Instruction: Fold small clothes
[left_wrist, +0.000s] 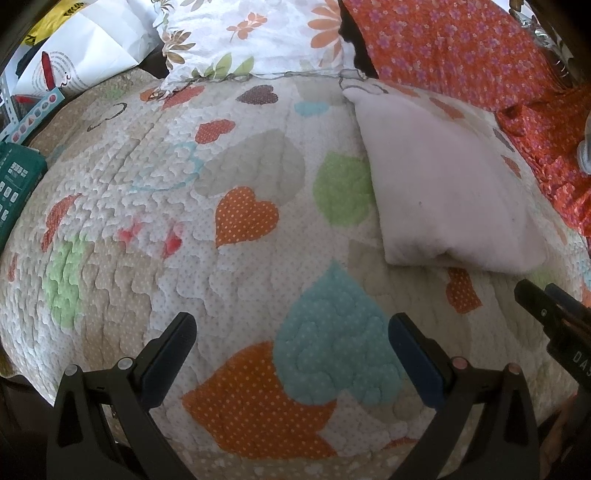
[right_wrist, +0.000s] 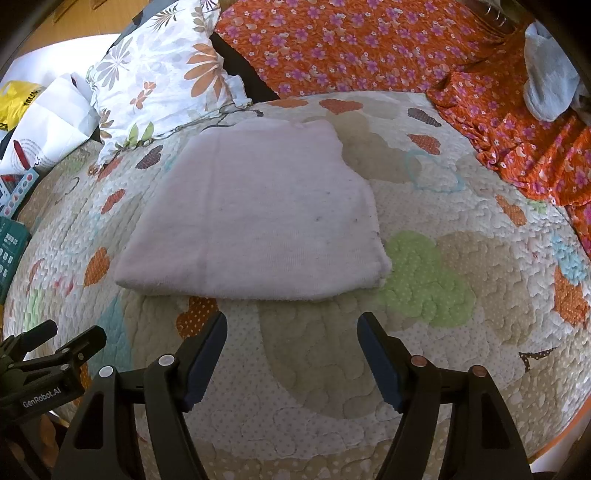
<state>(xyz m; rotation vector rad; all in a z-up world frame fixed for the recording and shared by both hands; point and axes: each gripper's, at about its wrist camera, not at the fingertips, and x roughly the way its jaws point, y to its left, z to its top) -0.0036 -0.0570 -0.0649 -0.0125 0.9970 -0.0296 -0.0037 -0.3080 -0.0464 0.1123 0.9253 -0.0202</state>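
A pale pink garment (right_wrist: 255, 221) lies folded into a flat rectangle on the heart-patterned quilt (right_wrist: 424, 288). It also shows in the left wrist view (left_wrist: 443, 184) at the right. My right gripper (right_wrist: 291, 332) is open and empty, just short of the garment's near edge. My left gripper (left_wrist: 291, 332) is open and empty over bare quilt (left_wrist: 240, 221), to the left of the garment. The right gripper's fingers (left_wrist: 546, 310) show at the right edge of the left wrist view. The left gripper's fingers (right_wrist: 66, 347) show at the lower left of the right wrist view.
A floral white pillow (right_wrist: 159, 77) lies at the back left. An orange flowered cloth (right_wrist: 369, 44) covers the back and right. A grey-white sock (right_wrist: 546, 85) lies far right. White paper bags (left_wrist: 85, 55) and a teal box (left_wrist: 14, 184) sit at the left.
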